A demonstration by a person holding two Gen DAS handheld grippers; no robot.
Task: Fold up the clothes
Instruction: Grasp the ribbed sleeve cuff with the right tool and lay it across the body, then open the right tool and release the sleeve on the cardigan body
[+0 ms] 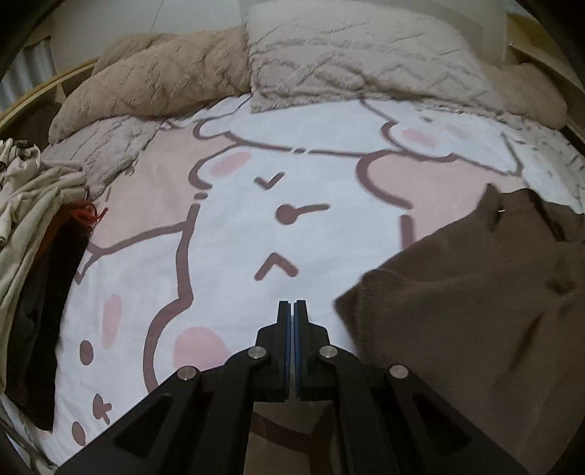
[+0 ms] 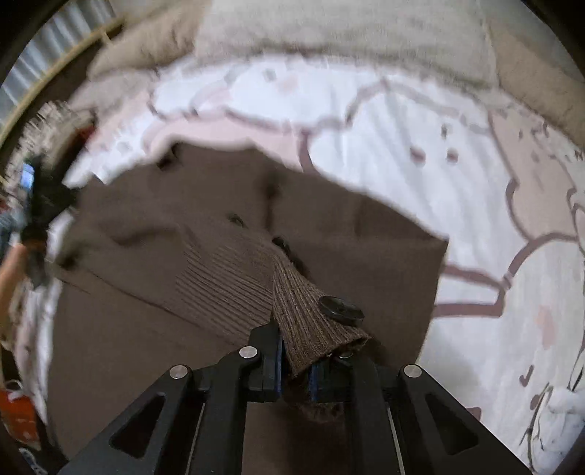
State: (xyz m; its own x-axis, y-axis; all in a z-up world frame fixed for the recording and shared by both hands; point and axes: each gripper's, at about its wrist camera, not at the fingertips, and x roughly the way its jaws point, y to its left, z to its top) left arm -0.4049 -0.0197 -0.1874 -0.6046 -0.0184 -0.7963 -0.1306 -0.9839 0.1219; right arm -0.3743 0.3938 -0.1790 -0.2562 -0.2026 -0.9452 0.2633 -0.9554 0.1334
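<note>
Brown cardigan [image 2: 219, 226]: soft, limp knit on bed [image 1: 226, 255] | right tool [image 2: 292, 350] pinches ribbed button edge | left tool [image 1: 292, 307] closed, empty

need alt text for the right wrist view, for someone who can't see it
The right gripper is shut on a ribbed edge of a brown knitted cardigan, next to a dark button. The rest of the cardigan lies spread on a white and pink cartoon bedsheet, with a beige fluffy blanket beyond. The picture is motion-blurred.
</note>
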